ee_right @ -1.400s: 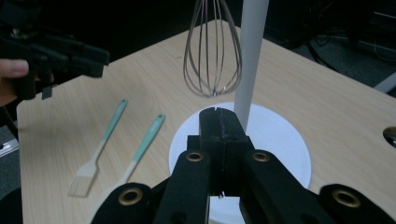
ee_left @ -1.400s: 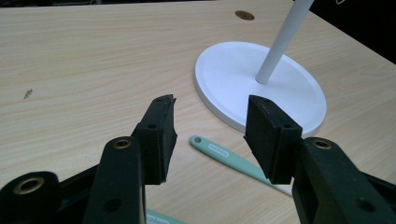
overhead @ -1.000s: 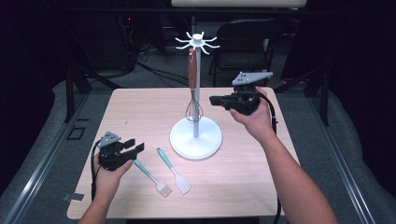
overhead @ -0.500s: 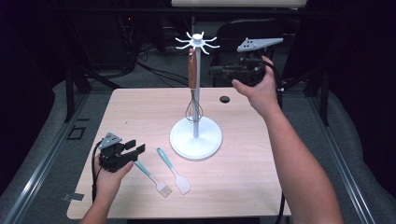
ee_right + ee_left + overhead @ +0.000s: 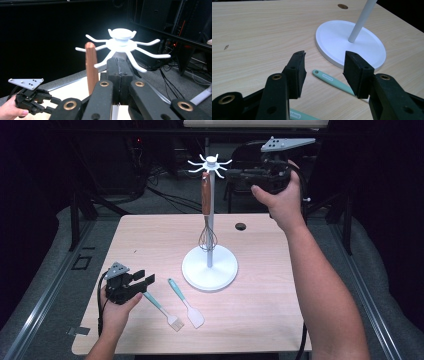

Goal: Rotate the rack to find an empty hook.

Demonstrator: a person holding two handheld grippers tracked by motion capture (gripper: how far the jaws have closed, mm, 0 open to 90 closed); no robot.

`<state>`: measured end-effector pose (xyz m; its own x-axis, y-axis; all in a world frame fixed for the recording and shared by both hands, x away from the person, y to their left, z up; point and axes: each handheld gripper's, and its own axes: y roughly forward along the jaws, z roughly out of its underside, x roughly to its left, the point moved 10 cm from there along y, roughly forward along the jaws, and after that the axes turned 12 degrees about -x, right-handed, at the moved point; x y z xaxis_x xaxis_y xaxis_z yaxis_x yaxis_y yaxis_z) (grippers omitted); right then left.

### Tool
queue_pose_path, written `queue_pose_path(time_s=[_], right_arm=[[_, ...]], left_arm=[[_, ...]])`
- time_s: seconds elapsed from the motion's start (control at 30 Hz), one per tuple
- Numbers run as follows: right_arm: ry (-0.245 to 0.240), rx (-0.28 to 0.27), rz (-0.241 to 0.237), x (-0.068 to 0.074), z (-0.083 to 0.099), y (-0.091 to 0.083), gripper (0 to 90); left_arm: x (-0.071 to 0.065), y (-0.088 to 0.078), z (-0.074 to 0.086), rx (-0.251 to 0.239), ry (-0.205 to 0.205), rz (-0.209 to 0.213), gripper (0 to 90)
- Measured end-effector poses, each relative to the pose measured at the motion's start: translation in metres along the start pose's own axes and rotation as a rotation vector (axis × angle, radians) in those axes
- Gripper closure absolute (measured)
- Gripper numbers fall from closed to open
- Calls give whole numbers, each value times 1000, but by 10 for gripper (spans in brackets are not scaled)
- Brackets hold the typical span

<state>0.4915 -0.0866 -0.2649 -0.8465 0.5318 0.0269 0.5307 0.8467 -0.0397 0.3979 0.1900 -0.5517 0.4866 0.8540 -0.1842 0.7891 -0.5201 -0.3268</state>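
Up at the top right of the high view, the right gripper (image 5: pixel 239 172) had its jaws shut on nothing, level with the rack's (image 5: pixel 209 267) hooks, apparently done hanging the whisk (image 5: pixel 206 212), which dangled by the pole at frame centre. Lower left, the left gripper (image 5: pixel 146 283) sat wide open and empty above the brush (image 5: pixel 161 307) and spatula (image 5: pixel 185 296), probably readying to pick one up.

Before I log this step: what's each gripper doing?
Left gripper: open, holding nothing.
Right gripper: shut, holding nothing.
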Motion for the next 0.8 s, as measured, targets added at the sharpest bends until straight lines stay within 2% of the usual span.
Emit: queue_pose_path(time_s=[0.3, 0.53, 0.63, 0.7, 0.8], right_arm=[[-35, 21, -30, 21, -1, 16, 900], [-60, 44, -33, 29, 5, 23, 900], [-61, 41, -11, 27, 7, 20, 900], [-78, 45, 15, 25, 12, 15, 900], [-92, 79, 34, 26, 27, 7, 900]], left_arm=[[2, -2, 0, -3, -2, -12, 518], [5, -6, -2, -13, -9, -18, 518], [5, -6, -2, -11, -11, -17, 518], [5, -6, -2, -14, -13, -16, 516], [5, -4, -2, -11, -13, -16, 515]])
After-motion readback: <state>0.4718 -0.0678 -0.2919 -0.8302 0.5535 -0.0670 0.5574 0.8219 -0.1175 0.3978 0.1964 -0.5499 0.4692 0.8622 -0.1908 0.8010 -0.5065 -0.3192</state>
